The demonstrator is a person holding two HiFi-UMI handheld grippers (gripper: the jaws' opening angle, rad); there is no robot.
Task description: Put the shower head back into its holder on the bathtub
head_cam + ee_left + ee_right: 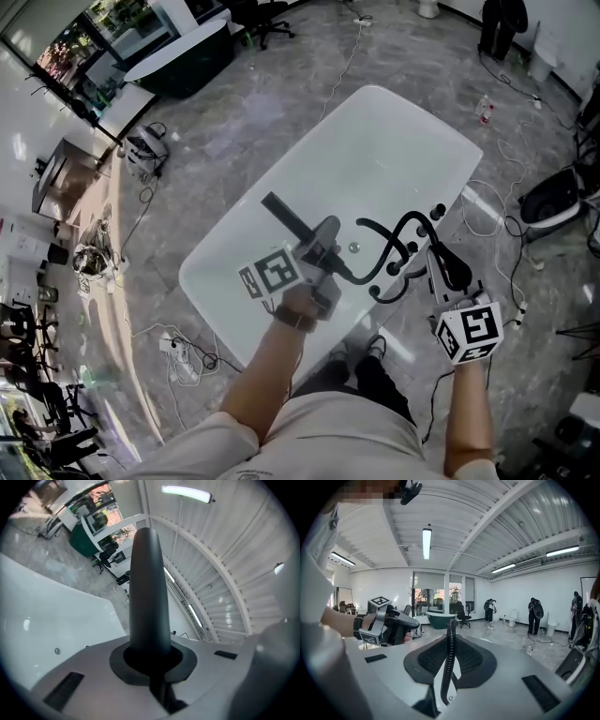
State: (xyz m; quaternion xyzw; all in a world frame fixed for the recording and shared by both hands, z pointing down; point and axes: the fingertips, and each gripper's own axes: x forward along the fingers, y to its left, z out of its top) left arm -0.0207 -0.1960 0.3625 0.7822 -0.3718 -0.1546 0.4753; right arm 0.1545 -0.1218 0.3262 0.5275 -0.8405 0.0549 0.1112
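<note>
White bathtub [375, 141]: glossy and smooth, standing on a grey floor. The work is over its near rim.
Black hose [450, 639]: ribbed and floppy, it loops from the shower head towards the tap fitting. It will likely drag and swing the head, so it needs guiding.
Black shower head [286, 217]: held in the air above the tub, not yet in its holder. It is a slim, stiff, smooth stick, probably light but slippery, and best gripped round the handle near the hose end.
Tap fitting [412, 246]: on the near rim, between the two tools. The holder seems to be here, though I cannot pick it out exactly.
Left tool [323, 242]: closed tight round the shower head's handle.
Right tool [442, 253]: part-closed, pinching the hose.
</note>
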